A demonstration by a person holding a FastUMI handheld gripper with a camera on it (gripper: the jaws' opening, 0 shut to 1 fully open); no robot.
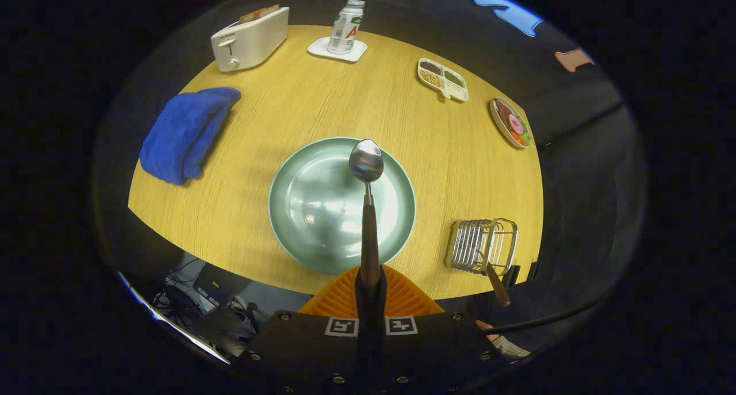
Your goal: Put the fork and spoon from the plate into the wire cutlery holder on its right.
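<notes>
Wooden-handled, one spoon is clenched in the gripper above one plate; one fork stands in one wire holder.

- Gripper clamped on the spoon, held raised above the plate.
- Bare table between the plate and the wire cutlery holder: open passage to the right.
- Holder already occupied by a wooden-handled utensil, handle sticking out toward the near edge.
- Blue towel well left; toaster, bottle on a coaster, divided tray and food dish along the far rim, well apart from that passage.
</notes>
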